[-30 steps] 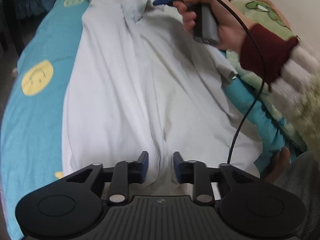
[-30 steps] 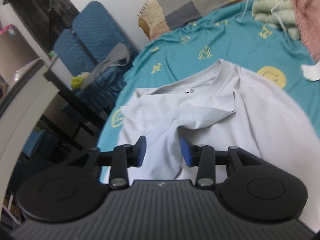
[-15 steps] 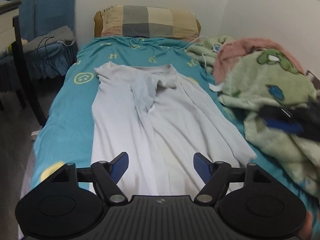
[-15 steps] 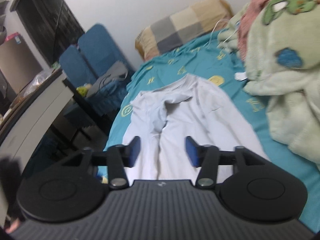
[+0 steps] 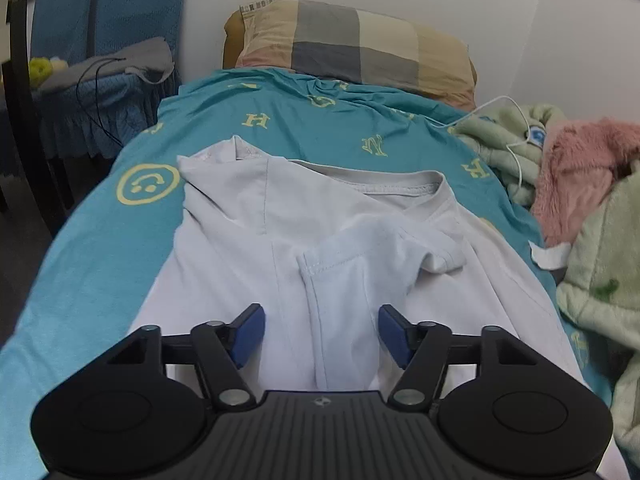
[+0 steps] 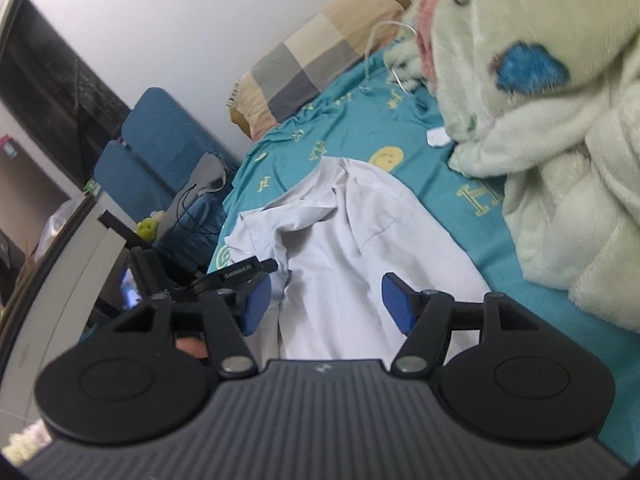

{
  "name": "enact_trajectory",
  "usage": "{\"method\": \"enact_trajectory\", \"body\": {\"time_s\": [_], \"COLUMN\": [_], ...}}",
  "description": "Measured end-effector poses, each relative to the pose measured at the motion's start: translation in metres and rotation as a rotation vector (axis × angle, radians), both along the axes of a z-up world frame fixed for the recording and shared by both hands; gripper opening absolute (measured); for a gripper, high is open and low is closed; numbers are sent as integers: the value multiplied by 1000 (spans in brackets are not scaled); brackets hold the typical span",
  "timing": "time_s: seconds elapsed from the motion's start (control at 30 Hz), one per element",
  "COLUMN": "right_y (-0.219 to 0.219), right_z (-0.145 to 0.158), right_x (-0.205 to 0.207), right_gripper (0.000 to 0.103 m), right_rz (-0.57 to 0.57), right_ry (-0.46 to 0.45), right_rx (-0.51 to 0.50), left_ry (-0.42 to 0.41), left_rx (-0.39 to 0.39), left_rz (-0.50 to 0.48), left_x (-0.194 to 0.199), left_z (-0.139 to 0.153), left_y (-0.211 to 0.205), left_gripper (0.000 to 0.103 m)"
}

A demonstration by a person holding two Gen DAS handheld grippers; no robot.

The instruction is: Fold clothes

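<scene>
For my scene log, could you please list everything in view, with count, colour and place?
T-shirt: one, white, flat on bed, sides folded inward.
Bedsheet: one, teal with yellow prints.
Pillow: one, checked tan-grey, at the head.
Blankets: heap, pale green and pink, along bed's right edge.
Cable: one, white, on blankets.
Chairs: two, blue, left of bed.
Left gripper: jaws open.
Right gripper: jaws open.

Blk gripper (image 5: pixel 321 334), blue pads (image 5: pixel 249 334).
</scene>
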State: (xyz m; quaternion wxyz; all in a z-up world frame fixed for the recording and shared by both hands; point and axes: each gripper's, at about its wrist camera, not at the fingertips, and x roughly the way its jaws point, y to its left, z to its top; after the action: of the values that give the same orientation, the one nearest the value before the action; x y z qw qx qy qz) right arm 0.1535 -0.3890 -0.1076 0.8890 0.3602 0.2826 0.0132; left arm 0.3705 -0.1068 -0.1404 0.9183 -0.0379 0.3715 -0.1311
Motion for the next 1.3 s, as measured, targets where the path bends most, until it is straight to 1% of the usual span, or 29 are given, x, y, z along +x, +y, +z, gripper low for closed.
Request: {"method": "enact_trajectory", "body": {"time_s": [0.03,0.07,0.1,0.13,0.2,0.23,0.27,0.3,0.4,0.5,0.6,0.67,0.77,0.83,0.9,0.97,1.03,1.1,1.17,1.2,1.27,1.3], "right_y": [-1,-2,-3,-3,-2,-2,-2,-2,-2,-3,-3,-4,-4,-5,-5,-6,-6,-6,-5,-5,-4,-4], "right_z": [-1,-2,-2,-2,-2,-2,-1,-1,-1,-1,-2,-2,-4,-5,-6,-7,-8,-10,-13,-14,-15,-16], "right_x": [1,2,3,4,3,2,1,0,-1,-1,-2,-2,-2,-1,0,1,2,4,6,7,8,9], "right_gripper": [65,65,65,65,65,65,65,65,65,65,65,65,65,65,65,65,65,65,65,65,65,65], "right_rz": [2,2,0,-4,-11,-13,-15,-17,-21,-25,-29,-31,-32,-30,-29,-27,-24,-20,-15,-11,-8,-7], "right_ry": [1,-1,-2,0,6,8,11,12,19,26,33,38,43,45,48,50,53,57,64,67,73,75], "right_rx": [14,23,25,24,25,26,27,25,27,32,36,39,48,57,67,76,86,94,100,104,107,108], "left_ry": [-1,-14,-26,-41,-71,-84,-98,-111,-137,-160,-140,-132,-127,-105,-86,-58,-32,-10,15,15,-12,-26], "left_rx": [-16,-14,-1,18,52,67,82,97,127,139,133,113,80,35,-18,-82,-114,-135,-149,-147,-126,-105], "left_rz": [0,-1,-7,-16,-40,-55,-69,-84,-134,-195,-255,-263,-243,-178,-83,-28,5,30,37,37,17,-3], "left_x": [5,5,4,2,-4,-8,-11,-15,-28,-40,-49,-52,-51,-42,-30,-18,-8,1,8,9,7,5], "left_z": [-4,-6,-6,-5,-1,3,6,9,21,31,35,34,31,27,22,15,9,4,-2,-2,-1,0], "left_y": [0,0,0,0,-1,-1,-1,-2,-10,-22,-36,-39,-38,-27,-10,4,12,17,18,18,12,8], "left_gripper": [54,49,42,38,21,16,10,6,4,3,3,3,7,15,31,35,38,45,48,48,46,43]}}
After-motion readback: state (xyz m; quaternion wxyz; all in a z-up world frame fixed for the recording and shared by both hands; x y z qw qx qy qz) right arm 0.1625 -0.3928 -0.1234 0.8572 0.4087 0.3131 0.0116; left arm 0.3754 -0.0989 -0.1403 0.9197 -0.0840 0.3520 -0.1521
